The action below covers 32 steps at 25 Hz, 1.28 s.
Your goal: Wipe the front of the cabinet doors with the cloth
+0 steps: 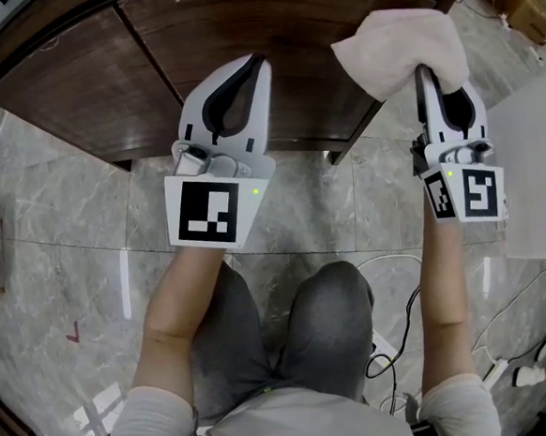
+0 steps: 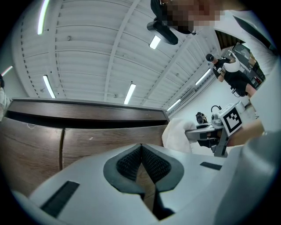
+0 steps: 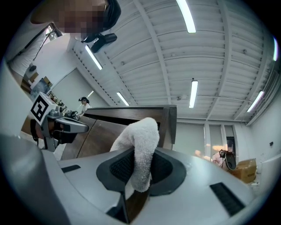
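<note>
Two claws are held out toward a dark wooden cabinet, one in each of the person's hands. The right claw (image 1: 424,76) is clamped on a white cloth (image 1: 396,47). In the right gripper view the cloth (image 3: 142,140) runs down between the two dark pads and bulges up above them in a thick fold, so the right claw (image 3: 139,165) has a firm grip on it. The cloth sits at the right-hand end of the cabinet doors (image 1: 315,30), over the outer edge of the right door. I cannot tell whether it actually presses against the wood.

The left claw (image 1: 259,63) is closed with nothing in it. In the left gripper view its ribbed pads meet at the tips (image 2: 141,146), and only brown door (image 2: 109,140) shows through the slit lower down. It points at the same right door, near the lower edge and well to the left of the cloth (image 2: 178,134). The vertical seam (image 1: 136,35) between the two doors lies further left again.

Each claw carries a cube with black and white square markers (image 1: 207,213) on its near end. Below them are the person's bare forearms, knees in grey trousers (image 1: 328,321) and a grey marbled floor (image 1: 56,211), with cables (image 1: 403,315) trailing at the right.
</note>
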Available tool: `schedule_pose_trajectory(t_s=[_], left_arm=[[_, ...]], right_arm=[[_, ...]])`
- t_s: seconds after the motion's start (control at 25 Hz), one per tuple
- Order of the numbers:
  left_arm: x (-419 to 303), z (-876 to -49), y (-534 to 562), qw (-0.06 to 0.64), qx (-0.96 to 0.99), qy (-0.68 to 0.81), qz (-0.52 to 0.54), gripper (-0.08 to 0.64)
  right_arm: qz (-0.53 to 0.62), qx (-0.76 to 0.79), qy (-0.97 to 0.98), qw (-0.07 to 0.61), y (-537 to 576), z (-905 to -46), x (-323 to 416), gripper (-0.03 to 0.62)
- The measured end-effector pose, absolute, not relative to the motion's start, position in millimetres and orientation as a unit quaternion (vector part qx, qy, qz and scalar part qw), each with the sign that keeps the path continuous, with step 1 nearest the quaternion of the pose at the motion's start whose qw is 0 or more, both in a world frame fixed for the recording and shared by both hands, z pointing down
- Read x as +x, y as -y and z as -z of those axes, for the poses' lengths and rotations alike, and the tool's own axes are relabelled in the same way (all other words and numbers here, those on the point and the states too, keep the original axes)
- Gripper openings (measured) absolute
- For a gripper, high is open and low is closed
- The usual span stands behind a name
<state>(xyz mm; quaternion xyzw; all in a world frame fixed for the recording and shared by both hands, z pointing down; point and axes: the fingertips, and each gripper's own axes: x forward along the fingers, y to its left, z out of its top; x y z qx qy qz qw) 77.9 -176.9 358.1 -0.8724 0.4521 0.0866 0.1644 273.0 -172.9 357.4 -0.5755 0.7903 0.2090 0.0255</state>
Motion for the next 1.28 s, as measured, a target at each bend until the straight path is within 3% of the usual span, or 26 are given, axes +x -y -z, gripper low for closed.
schedule_pose_trajectory(t_s=[0.36,0.84,1.28], left_arm=[[-7,-374,180,0.159,-0.848,-0.500,-0.074,0.018],[-113,-402,186,0.152,-0.829,-0.532,-0.079,0.018],[-136,-432,191,0.150,-0.839,-0.521,-0.050,0.018]], right_arm=[[-0.190,-0.500,-0.843,0.057,151,-370,163,0.080],[-0.176,-0.390,-0.903,0.033,190,-412,-14,0.080],[-0.194,-0.374,-0.907,-0.007,233,-446,-69,0.080]])
